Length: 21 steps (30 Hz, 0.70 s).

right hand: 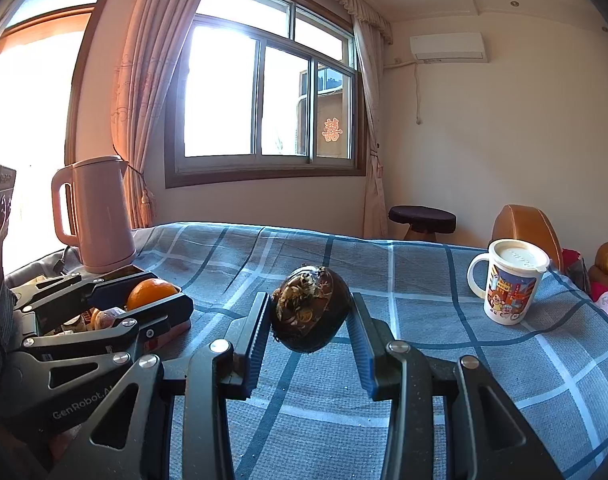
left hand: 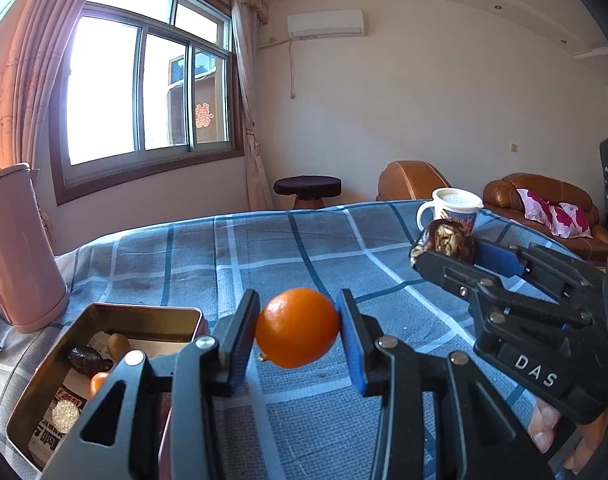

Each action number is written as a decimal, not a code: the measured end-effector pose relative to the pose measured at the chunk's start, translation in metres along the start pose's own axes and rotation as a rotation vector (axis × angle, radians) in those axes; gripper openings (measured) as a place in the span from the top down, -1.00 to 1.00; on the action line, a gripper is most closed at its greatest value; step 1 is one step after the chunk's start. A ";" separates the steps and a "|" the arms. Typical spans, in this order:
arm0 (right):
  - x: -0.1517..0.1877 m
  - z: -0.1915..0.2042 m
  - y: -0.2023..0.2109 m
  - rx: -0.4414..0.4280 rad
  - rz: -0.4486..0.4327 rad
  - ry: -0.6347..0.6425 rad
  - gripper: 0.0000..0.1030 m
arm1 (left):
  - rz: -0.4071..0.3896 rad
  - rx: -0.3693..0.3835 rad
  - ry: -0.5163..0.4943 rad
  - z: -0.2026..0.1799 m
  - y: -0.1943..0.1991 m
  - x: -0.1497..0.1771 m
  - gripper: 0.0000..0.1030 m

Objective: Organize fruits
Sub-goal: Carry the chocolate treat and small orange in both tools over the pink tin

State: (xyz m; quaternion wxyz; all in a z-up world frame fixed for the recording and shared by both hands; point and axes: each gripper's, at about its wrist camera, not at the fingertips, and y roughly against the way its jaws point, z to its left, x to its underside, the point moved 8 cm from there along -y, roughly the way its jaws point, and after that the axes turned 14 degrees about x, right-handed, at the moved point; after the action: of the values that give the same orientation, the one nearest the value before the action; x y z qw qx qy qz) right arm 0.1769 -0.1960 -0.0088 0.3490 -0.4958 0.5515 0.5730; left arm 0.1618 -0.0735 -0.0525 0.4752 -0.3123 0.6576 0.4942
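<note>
My left gripper (left hand: 298, 326) is shut on a small orange (left hand: 296, 327) and holds it above the checked cloth, just right of an open metal tin (left hand: 44, 380). The tin holds a dark date (left hand: 86, 359), a small brown fruit (left hand: 118, 344) and other small pieces. My right gripper (right hand: 309, 314) is shut on a dark brown, rough-skinned fruit (right hand: 309, 312) held above the cloth. In the left wrist view the right gripper (left hand: 443, 250) shows at the right with that fruit (left hand: 447, 240). In the right wrist view the left gripper (right hand: 144, 300) and orange (right hand: 150, 292) are at the left.
A pink kettle (right hand: 100, 216) stands at the table's far left behind the tin. A white printed mug with a lid (right hand: 507, 280) stands at the far right. The blue checked cloth (right hand: 383, 272) covers the table. A stool and brown sofa lie beyond the far edge.
</note>
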 end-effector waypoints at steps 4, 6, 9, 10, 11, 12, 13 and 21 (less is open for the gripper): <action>0.000 0.002 0.002 0.002 -0.003 0.006 0.21 | 0.001 0.002 0.001 0.001 0.003 0.001 0.19; 0.000 0.004 0.002 0.000 -0.002 0.012 0.21 | 0.004 -0.001 0.008 0.004 0.004 0.002 0.19; 0.000 0.009 0.003 -0.003 -0.001 0.029 0.21 | 0.010 -0.004 0.023 0.009 0.006 0.004 0.19; 0.001 0.010 0.003 -0.003 -0.001 0.032 0.21 | 0.014 -0.006 0.027 0.011 0.007 0.005 0.19; 0.001 0.011 0.003 -0.006 0.000 0.032 0.21 | 0.016 -0.008 0.031 0.013 0.008 0.005 0.19; 0.001 0.011 0.003 -0.008 0.002 0.032 0.21 | 0.017 -0.008 0.034 0.014 0.009 0.006 0.19; 0.001 0.012 0.003 -0.010 0.004 0.033 0.21 | 0.018 -0.010 0.037 0.016 0.010 0.006 0.19; 0.001 0.032 0.007 -0.047 0.004 0.052 0.21 | 0.016 -0.020 0.061 0.028 0.019 0.010 0.19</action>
State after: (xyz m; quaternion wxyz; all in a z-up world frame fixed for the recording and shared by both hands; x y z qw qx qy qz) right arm 0.1643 -0.1656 -0.0115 0.3214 -0.5177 0.5477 0.5734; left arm 0.1502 -0.0406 -0.0564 0.4479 -0.3268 0.6693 0.4946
